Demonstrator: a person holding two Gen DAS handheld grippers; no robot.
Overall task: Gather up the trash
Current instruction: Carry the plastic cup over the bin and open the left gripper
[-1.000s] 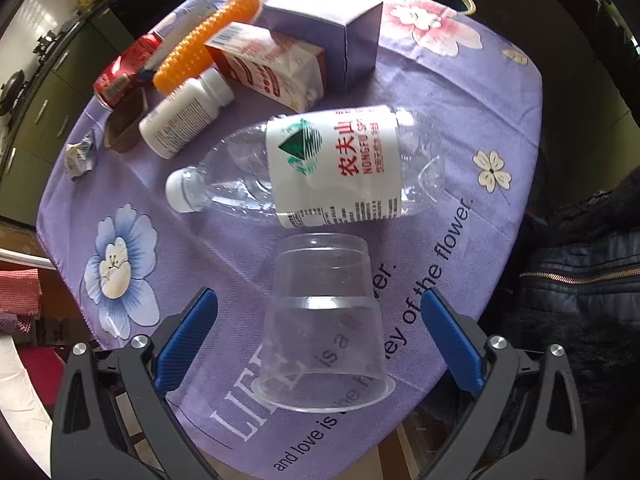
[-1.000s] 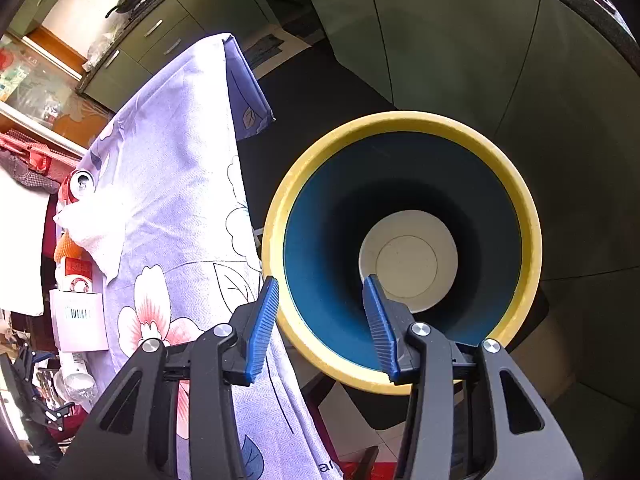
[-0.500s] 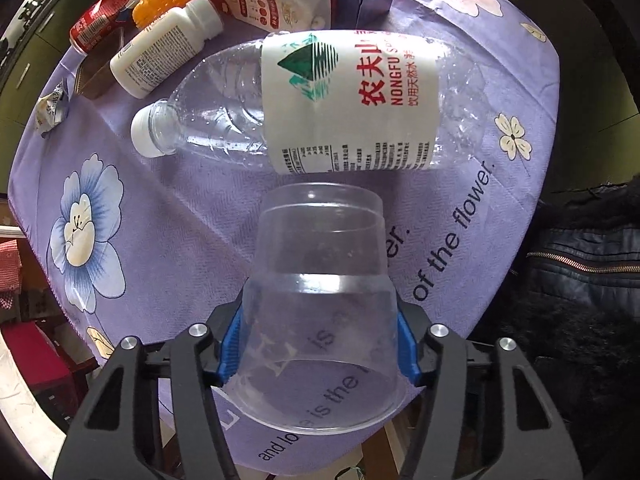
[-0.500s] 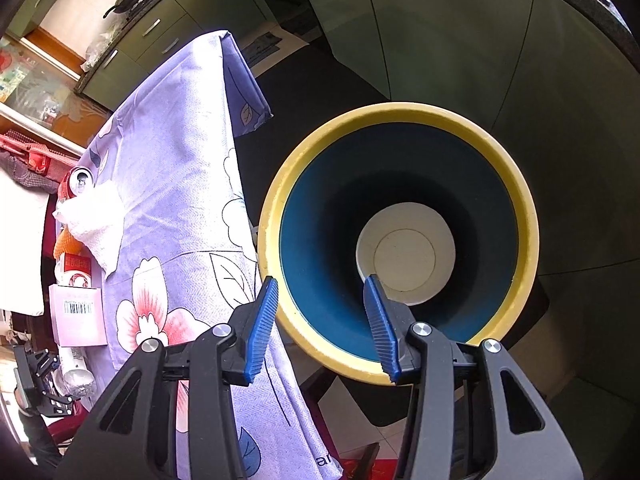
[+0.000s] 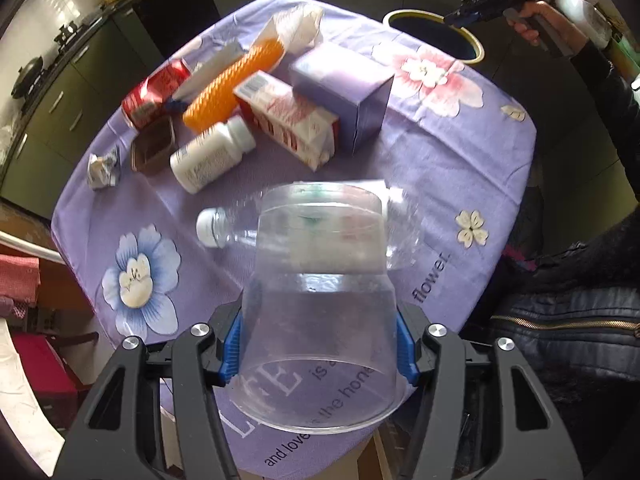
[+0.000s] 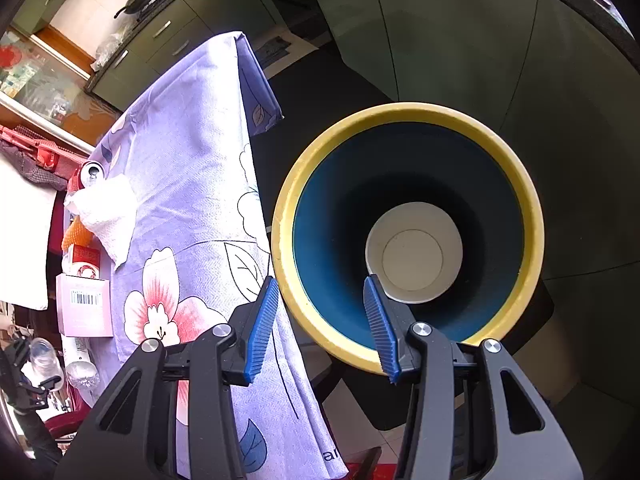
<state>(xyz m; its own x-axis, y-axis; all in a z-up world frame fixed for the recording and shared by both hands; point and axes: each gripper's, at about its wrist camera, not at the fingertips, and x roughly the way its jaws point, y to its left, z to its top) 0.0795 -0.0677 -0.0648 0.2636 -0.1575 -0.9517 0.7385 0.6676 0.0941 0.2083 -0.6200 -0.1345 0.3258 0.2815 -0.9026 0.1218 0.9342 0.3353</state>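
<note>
My left gripper (image 5: 318, 350) is shut on a clear plastic cup (image 5: 320, 320), upside down and lifted above the purple tablecloth (image 5: 440, 152). A clear water bottle (image 5: 224, 230) lies on the cloth behind the cup. My right gripper (image 6: 320, 320) is open and empty, over the near rim of a yellow-rimmed blue bin (image 6: 520, 200). A white paper cup (image 6: 414, 252) lies at the bin's bottom. The bin (image 5: 476, 42) also shows at the table's far side in the left wrist view.
On the cloth lie a white pill bottle (image 5: 210, 154), a red-and-white carton (image 5: 288, 120), a purple box (image 5: 344, 88), an orange ribbed bottle (image 5: 228, 88), a red can (image 5: 154, 92), a brown tray (image 5: 154, 148), crumpled foil (image 5: 102, 166) and white tissue (image 6: 106, 212).
My left gripper closed on the clear cup and lifted it off the cloth, pulling back from the table. My right gripper stays open over the bin, shifted slightly.
</note>
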